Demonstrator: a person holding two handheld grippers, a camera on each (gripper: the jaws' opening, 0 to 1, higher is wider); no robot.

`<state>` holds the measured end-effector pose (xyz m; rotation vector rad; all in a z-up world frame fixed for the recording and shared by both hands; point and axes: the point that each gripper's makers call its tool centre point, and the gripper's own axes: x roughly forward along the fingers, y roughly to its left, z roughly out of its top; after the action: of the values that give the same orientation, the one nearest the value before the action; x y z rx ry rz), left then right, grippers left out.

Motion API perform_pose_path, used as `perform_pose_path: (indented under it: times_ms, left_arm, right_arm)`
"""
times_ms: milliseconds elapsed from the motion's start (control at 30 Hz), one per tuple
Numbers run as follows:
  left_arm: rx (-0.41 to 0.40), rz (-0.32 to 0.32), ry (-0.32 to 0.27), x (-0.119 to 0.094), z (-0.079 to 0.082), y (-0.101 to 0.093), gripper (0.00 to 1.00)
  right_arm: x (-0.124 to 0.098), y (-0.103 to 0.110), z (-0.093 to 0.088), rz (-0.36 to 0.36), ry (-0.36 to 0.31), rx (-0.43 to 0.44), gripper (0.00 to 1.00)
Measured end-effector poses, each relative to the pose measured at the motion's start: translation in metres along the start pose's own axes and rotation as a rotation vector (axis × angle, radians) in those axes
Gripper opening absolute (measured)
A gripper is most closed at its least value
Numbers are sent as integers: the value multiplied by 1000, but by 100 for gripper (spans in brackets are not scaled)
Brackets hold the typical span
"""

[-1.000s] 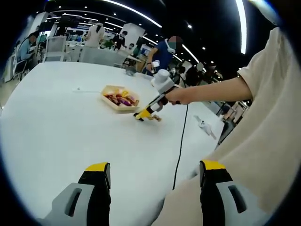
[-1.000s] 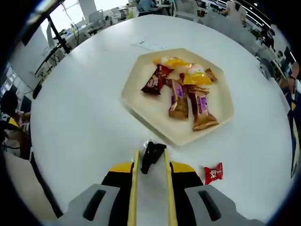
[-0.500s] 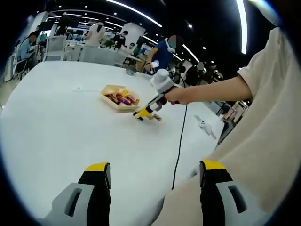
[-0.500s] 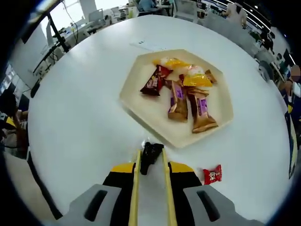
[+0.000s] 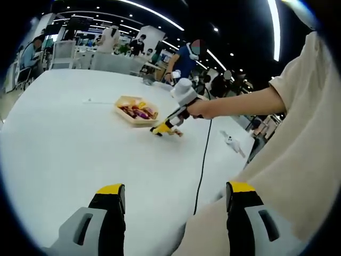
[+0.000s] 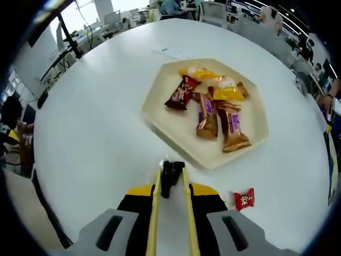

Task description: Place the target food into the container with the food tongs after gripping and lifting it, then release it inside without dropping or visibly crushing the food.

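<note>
My right gripper (image 6: 171,186) pinches yellow tongs (image 6: 184,213), whose tips clamp a dark wrapped snack (image 6: 169,177) just short of the tray (image 6: 160,114), on the near side of its rim. A red candy (image 6: 244,199) lies on the white table (image 6: 85,133), near the tray's right corner. My left gripper (image 5: 173,205) gapes wide, holding nothing, well back from the tray (image 5: 123,113).

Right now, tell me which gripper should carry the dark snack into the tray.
Right. The right gripper has the dark wrapped snack between the yellow tongs, just short of the tray. The left gripper is open, far away.
</note>
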<state>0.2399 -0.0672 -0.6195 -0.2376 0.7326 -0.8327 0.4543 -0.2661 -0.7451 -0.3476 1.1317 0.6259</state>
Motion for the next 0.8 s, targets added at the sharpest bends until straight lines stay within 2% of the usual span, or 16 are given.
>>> perform_pose_path:
  times_ms: [233,267,333,400,500,567,800]
  left_arm:
    - [2,2,-4,-1,2,0,77]
    - [2,2,-4,0,2,0,77]
    - [2,1,-5,0,2,0,77]
    - [4,0,-6,0,2,0,77]
    - [3,0,-7,0,3,-1,77]
    - [4,0,-4,-1,2,0,77]
    - [2,1,-5,-1,1,0,77]
  right_arm:
    - [-5,2,5,12,-20,8,24]
    - [-5,5,4,31,-10,18,24]
    - [-6,2,4,11,-13,-4,24]
    - [-5,1,4,16,-16,43,24]
    - [-3,4,1,20,7,-12,25]
    - [0,7,-4,44,45,-25,25]
    - [0,9,3,14,41,-44,25]
